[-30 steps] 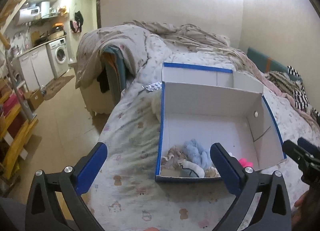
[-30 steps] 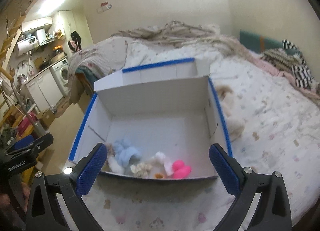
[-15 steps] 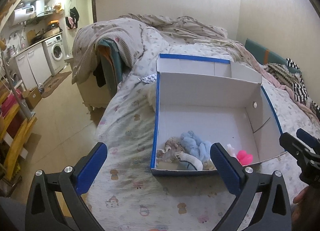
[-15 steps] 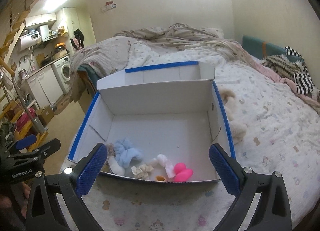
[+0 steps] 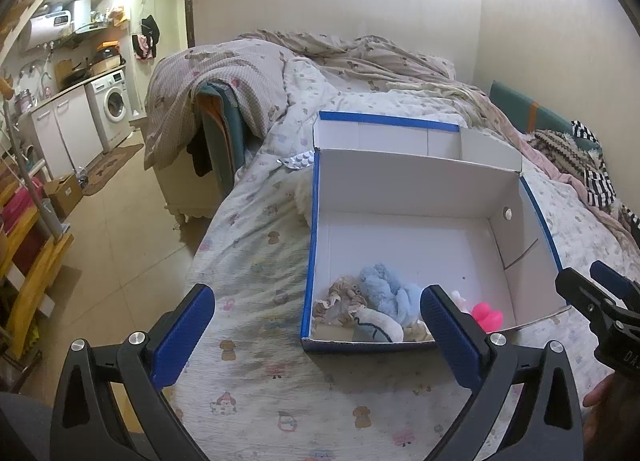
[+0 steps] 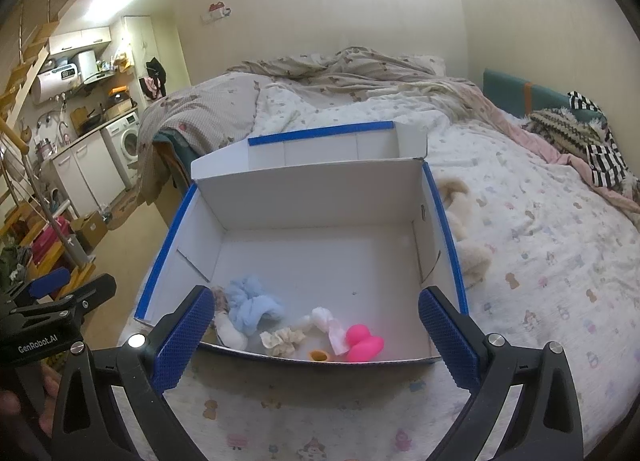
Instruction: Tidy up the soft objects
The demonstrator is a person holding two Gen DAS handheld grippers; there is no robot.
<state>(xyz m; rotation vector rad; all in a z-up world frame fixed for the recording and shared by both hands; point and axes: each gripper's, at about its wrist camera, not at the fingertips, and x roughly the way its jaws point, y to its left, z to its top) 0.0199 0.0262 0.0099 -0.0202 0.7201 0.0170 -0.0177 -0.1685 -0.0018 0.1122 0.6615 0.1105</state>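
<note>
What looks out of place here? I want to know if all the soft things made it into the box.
Not quite: a cream fluffy item lies on the bedsheet against the outside of the box, while the other soft pieces sit bunched inside near its front wall. Both grippers are open and empty.

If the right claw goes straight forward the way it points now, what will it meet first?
Probably the near wall of the box, or the soft things just behind it, such as the cream scrunchie. The right claw is open and empty; depth is unclear.

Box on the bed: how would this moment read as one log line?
box open on bed | blue cloth, pink toy inside | left gripper open | right gripper open, empty
</note>
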